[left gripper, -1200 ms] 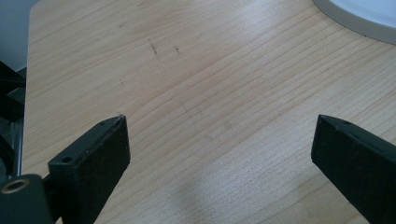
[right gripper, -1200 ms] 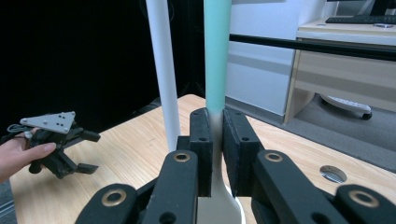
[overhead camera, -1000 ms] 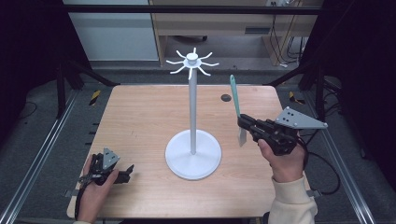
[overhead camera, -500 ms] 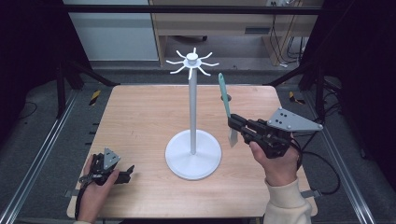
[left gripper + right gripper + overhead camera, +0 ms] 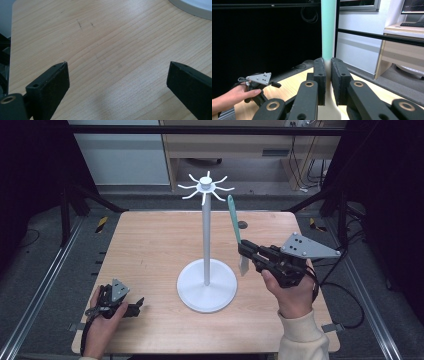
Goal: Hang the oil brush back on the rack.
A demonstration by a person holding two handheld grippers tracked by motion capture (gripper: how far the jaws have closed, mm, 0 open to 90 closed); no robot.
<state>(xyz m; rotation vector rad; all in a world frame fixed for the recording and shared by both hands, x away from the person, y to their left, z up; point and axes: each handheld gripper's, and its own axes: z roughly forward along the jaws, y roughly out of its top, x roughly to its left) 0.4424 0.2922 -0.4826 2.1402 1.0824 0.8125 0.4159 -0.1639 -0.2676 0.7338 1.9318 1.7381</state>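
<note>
We're holding a green-handled spatula (image 5: 236, 232) upright w/ right gripper (image 5: 245, 251) jaws pinching it beside the hook stand (image 5: 206, 237), not yet hung; left gripper (image 5: 136, 304) resting on counter (image 5: 150, 250), jaws spread.

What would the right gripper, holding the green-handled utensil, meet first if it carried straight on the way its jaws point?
Probably the white rack's pole: the right gripper aims left toward it with the green-handled utensil, though depth is unclear.

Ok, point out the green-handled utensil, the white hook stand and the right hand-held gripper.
green-handled utensil (image 5: 232, 217), high view, on its handle.
white hook stand (image 5: 205, 240), high view, on its pole.
right hand-held gripper (image 5: 244, 250), high view, between its fingertips.
</note>
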